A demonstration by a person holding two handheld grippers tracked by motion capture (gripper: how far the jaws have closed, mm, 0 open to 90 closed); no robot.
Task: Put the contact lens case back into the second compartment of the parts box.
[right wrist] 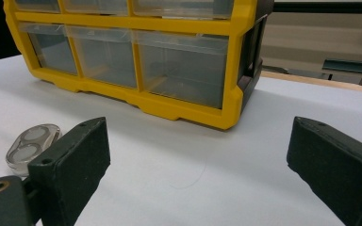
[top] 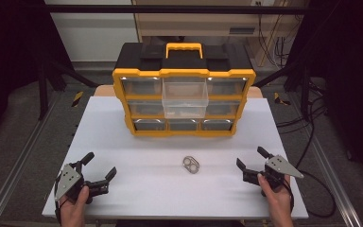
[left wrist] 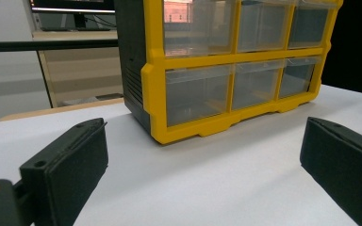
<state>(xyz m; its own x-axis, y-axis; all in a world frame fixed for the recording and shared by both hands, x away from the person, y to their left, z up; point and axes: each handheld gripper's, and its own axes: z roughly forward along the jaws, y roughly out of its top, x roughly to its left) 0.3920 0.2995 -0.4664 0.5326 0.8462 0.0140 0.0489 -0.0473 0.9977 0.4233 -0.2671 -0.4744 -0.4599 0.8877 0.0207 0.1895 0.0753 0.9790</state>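
A yellow and black drawer cabinet (top: 183, 90) stands at the back of the white table (top: 137, 189). Its top middle clear drawer (top: 185, 97) is pulled out toward me. A small clear oval case (top: 191, 164) lies flat on the table in front of the cabinet, between my hands. My left gripper (top: 99, 165) rests at the near left, open with nothing between its jaws. My right gripper (top: 251, 160) rests at the near right, also open and holding nothing. In the right gripper view the clear case (right wrist: 30, 147) lies just left of the left jaw.
The cabinet (left wrist: 231, 70) holds rows of shut clear drawers (right wrist: 181, 66). Metal rails run along both sides of the table, and cables (top: 312, 142) trail on the floor at the right. Bare white surface lies between the grippers and the cabinet.
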